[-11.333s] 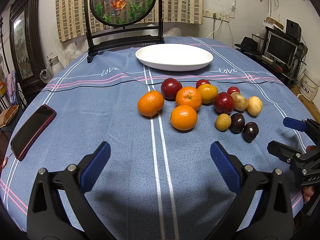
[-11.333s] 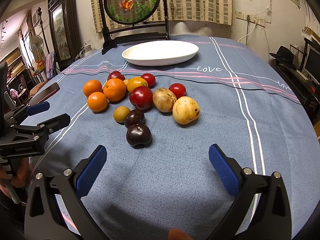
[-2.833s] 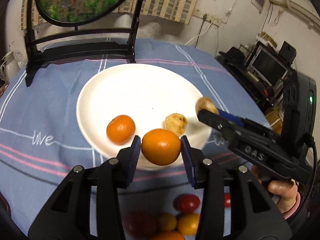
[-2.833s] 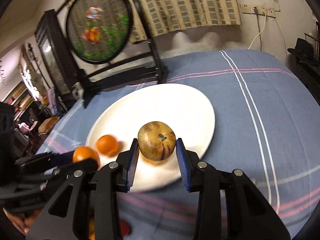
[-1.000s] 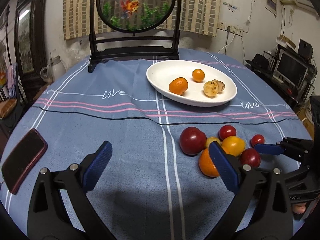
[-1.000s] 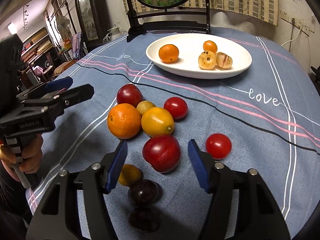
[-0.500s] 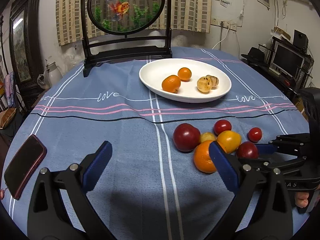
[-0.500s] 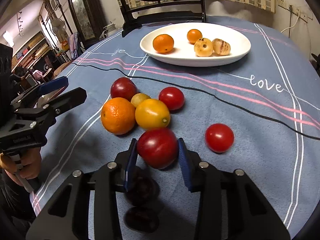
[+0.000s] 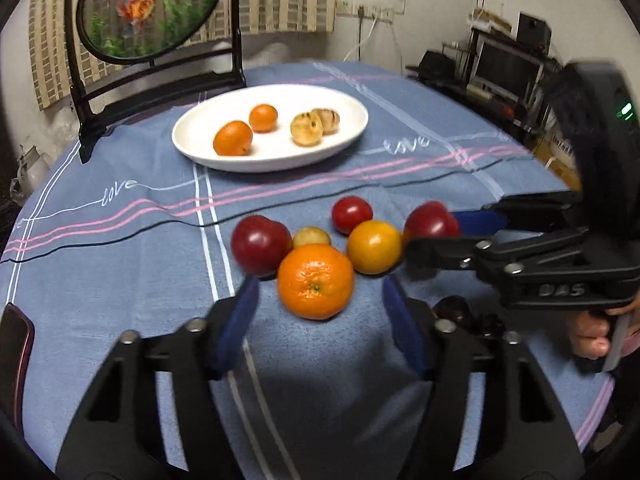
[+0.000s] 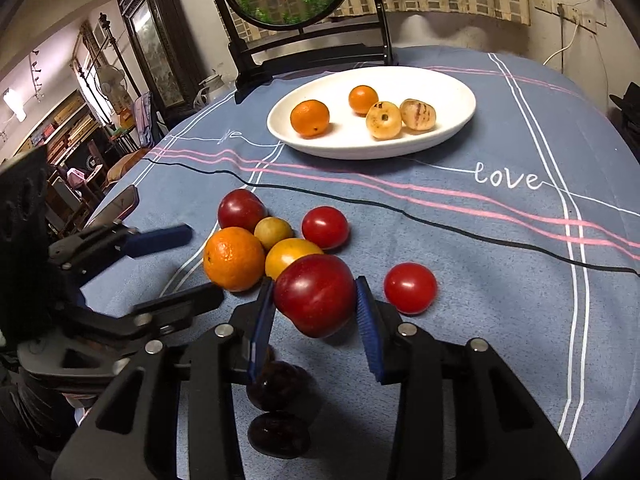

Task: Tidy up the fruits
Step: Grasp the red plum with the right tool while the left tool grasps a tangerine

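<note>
Right wrist view: the right gripper point(image 10: 316, 312) clamps a red plum point(image 10: 314, 295) off the blue tablecloth point(image 10: 500, 240). The left gripper point(image 9: 318, 312) gapes around an orange point(image 9: 316, 281). Farther back, a white plate point(image 10: 452, 128) holds four fruits.

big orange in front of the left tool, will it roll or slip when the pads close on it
The big orange is round and sits loose on the tablecloth, so a one-sided nudge would likely roll it toward the red plum. Its dimpled skin probably grips well. The left tool is open on either side of it, so an even squeeze should hold.
</note>
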{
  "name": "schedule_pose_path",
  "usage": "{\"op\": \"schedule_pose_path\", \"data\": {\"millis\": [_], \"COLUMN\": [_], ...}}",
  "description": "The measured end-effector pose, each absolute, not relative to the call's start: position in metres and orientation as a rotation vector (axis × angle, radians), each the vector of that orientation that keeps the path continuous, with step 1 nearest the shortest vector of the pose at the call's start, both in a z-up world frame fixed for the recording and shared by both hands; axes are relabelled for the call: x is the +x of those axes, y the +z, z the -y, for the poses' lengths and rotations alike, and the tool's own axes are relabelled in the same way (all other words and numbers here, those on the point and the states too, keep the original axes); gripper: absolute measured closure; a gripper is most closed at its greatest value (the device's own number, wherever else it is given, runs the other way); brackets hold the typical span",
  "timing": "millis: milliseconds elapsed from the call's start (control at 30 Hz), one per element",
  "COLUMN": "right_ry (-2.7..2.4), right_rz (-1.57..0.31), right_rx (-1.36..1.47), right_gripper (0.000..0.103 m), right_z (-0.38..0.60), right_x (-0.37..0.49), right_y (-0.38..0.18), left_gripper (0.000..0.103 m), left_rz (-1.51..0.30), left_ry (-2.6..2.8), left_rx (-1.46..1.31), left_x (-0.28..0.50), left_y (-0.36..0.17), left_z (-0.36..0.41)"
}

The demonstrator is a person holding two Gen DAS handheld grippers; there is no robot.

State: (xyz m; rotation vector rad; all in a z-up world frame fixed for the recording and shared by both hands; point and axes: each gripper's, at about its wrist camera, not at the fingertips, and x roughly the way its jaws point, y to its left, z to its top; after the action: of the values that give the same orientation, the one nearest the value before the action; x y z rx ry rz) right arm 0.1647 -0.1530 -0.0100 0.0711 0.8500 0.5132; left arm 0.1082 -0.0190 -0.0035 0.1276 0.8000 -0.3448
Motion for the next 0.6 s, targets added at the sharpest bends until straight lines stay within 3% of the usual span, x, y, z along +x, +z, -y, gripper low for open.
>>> {"op": "schedule_pose_path", "data": {"millis": [267, 400, 600], "right_ry": [0.517, 0.516, 0.511], "right_rz": [-0.841, -0.84, -0.837], "right_rx": [0.076, 0.078, 0.076], "right_gripper": [0.063, 0.063, 0.063], "right_z": [0.1535, 0.1535, 0.1534], "right_x": [0.1608, 0.1604, 0.1595], "right_y": [-0.008, -0.0074, -0.0068], "left_gripper": [0.047, 0.056, 0.057], "left_rz": [-0.818, -0.823, -0.818], "left_ry": [-0.328, -0.313, -0.315], "left_rx": [0.165, 0.166, 0.161], "left_x": [0.1154, 0.1172, 0.1172], "left_y": [-0.0111, -0.0123, -0.0126], "left_z": [0.0287, 0.0278, 0.0265]}}
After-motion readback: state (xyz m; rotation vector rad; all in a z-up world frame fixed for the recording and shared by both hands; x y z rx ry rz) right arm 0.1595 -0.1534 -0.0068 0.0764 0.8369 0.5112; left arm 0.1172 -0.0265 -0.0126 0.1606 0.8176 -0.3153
